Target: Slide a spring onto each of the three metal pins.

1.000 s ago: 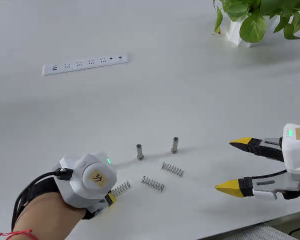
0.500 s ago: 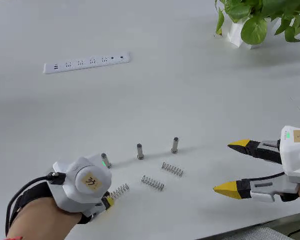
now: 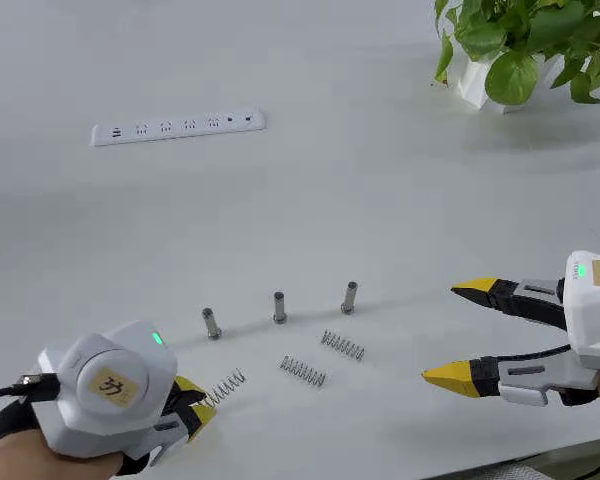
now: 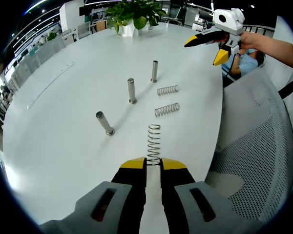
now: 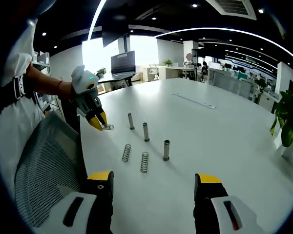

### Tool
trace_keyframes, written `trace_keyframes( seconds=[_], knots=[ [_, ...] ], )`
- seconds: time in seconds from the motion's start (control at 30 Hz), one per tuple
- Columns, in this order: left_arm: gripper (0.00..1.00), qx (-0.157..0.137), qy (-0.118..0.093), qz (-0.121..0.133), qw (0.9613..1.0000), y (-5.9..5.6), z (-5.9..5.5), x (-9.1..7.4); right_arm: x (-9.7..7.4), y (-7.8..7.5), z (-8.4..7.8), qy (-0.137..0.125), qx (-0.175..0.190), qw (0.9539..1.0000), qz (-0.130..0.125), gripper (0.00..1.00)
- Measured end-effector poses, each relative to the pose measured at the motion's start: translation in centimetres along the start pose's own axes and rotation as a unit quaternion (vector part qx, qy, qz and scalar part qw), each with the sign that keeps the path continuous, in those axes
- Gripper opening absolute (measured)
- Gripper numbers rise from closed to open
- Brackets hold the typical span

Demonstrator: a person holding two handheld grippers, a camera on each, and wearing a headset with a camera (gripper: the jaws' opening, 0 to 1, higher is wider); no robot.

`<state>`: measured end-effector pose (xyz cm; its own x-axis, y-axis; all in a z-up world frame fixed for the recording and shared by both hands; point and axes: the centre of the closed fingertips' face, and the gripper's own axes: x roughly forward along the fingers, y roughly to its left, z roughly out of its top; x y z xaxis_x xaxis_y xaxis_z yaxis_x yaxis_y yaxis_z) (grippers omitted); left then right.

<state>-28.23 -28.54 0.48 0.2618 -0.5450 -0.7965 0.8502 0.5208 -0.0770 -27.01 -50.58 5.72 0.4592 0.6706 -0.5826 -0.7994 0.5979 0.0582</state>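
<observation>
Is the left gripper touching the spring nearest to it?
Touching. In the left gripper view, the left gripper pinches the near end of the spring between its yellow tips.

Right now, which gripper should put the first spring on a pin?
Left. The left gripper holds a spring, close to the nearest pin. The right gripper is open, empty and farther off.

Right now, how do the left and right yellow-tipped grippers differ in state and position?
The left yellow-tipped gripper is shut on one end of a thin coiled metal spring; the right yellow-tipped gripper stands wide open and holds nothing. The left gripper is nearest the leftmost of the three upright metal pins; the right gripper is nearest the rightmost. Both have white bodies.
</observation>
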Motion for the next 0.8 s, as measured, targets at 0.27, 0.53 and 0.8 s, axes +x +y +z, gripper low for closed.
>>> trace_keyframes(
  seconds=[0.27, 0.53, 0.8],
  knots=[
    [0.07, -0.007, -0.065, -0.006, 0.9978, -0.7, 2.5, -1.2, 0.3, 1.4, 2.9, -0.007, -0.024, 0.9996, 0.015, 0.62],
    [0.07, -0.010, -0.125, -0.016, 0.9920, -1.8, 4.7, -2.4, 1.4, 4.2, 5.9, -0.016, -0.028, 0.9983, 0.049, 0.54],
    [0.07, -0.023, -0.166, -0.020, 0.9856, -2.2, 6.2, -3.3, 3.1, 7.0, 8.8, -0.060, 0.016, 0.9938, 0.092, 0.44]
  ],
)
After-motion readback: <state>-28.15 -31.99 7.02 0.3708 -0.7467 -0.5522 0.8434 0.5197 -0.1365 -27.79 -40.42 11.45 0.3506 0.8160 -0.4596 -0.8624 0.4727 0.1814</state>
